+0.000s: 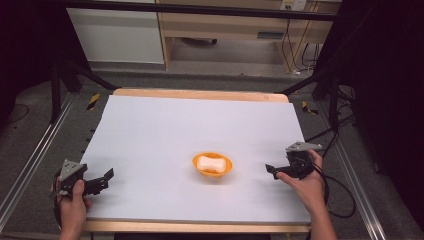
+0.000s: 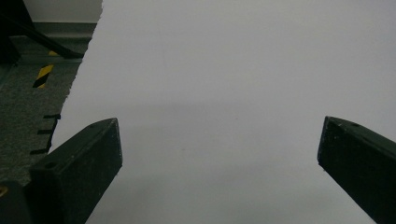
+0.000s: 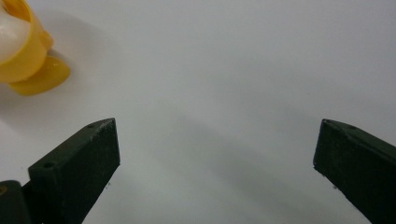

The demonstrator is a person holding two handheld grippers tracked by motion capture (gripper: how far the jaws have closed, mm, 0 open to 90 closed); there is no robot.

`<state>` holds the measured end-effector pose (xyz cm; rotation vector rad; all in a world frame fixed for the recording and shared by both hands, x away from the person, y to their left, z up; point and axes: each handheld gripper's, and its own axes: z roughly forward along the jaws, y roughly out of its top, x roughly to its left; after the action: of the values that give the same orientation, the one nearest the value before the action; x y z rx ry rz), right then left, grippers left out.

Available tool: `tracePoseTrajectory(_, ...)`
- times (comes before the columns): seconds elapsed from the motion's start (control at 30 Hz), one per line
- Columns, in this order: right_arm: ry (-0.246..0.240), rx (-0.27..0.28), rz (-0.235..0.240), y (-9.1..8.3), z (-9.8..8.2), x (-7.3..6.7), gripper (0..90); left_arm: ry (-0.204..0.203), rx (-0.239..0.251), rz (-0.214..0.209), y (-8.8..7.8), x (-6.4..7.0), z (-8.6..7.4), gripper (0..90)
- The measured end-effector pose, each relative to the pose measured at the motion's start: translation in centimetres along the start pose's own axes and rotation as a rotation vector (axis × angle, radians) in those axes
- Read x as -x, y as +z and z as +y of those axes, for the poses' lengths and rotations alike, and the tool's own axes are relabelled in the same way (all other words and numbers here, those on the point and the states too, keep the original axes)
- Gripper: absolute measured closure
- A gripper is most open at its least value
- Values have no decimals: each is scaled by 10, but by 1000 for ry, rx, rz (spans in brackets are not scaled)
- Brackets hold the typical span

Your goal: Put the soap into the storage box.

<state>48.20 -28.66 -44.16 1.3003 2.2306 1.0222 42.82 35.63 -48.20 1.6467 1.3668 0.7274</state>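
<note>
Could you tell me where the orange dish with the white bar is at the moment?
In the high view the orange dish sits on the white table, near the front and right of centre, nearer the right gripper than the left gripper.

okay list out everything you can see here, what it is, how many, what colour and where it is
dish: one, orange, near the middle of the table, a bit toward the person
soap-like bar: one, white, lying in the dish
white sheet: one, covering most of the table top
table: one, light wood, its edge showing along the far and near sides of the sheet
desk: one, light wood, on the floor beyond the table
striped tape marks: two, yellow and black, on the floor by the table's far corners
left hand-held gripper: one, black, near left corner of the sheet, jaws open, holding nothing
right hand-held gripper: one, black, right of the dish, jaws open, holding nothing
hands: two, one on each gripper
</note>
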Motion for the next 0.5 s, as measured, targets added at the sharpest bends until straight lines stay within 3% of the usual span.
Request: tracePoseTrajectory(0.5,56,49,-11,-15,-49,18,13,3,-3,1,0,0,0,0)
